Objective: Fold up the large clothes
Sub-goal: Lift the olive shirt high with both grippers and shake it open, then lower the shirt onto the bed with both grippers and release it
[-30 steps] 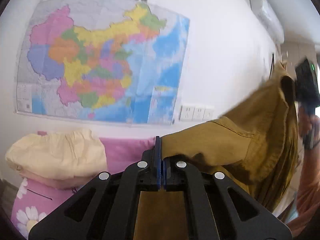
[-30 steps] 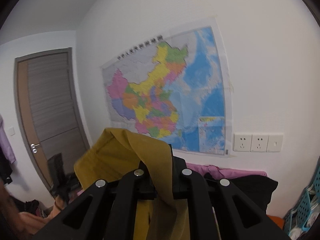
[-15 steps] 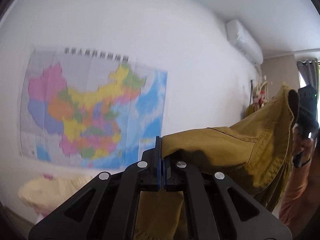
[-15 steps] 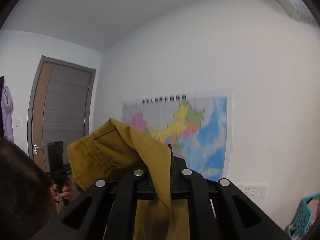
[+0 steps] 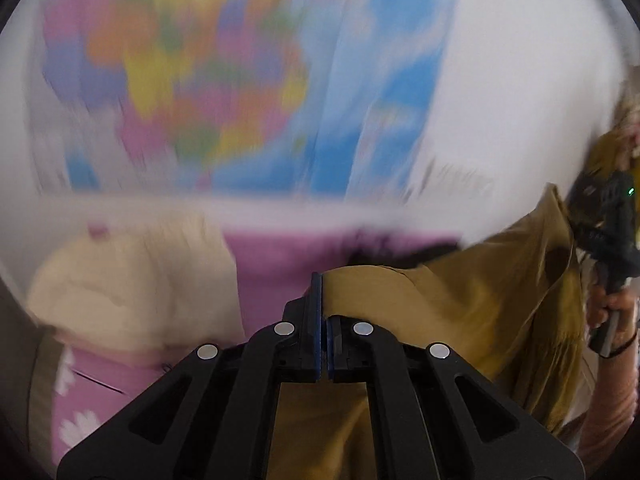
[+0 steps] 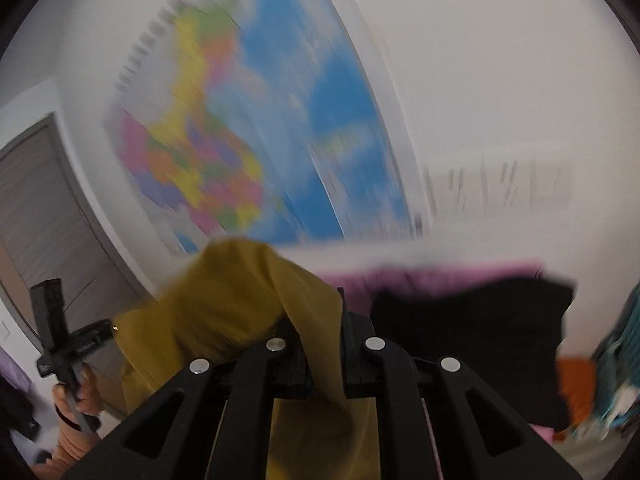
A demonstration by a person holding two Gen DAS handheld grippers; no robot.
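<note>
A mustard-yellow garment (image 5: 460,300) hangs in the air between my two grippers. My left gripper (image 5: 323,320) is shut on one edge of it, and the cloth runs right to my right gripper (image 5: 604,216), seen at the far right. In the right wrist view my right gripper (image 6: 324,340) is shut on the other end of the garment (image 6: 240,304), which drapes over the fingers and down the left. The left gripper (image 6: 68,344) shows at the far left of that view, held in a hand. Both views are blurred by motion.
A bed with a pink floral cover (image 5: 272,268) lies below, with a cream bundle (image 5: 132,276) at left and a black garment (image 6: 472,332) at right. A coloured wall map (image 5: 224,76), wall sockets (image 6: 500,188) and a door (image 6: 36,216) stand behind. A teal basket (image 6: 620,352) is at right.
Both grippers have swung down with the garment: half a second ago the views showed the upper wall and ceiling, now they show the bed again. Both stay shut on the cloth.
</note>
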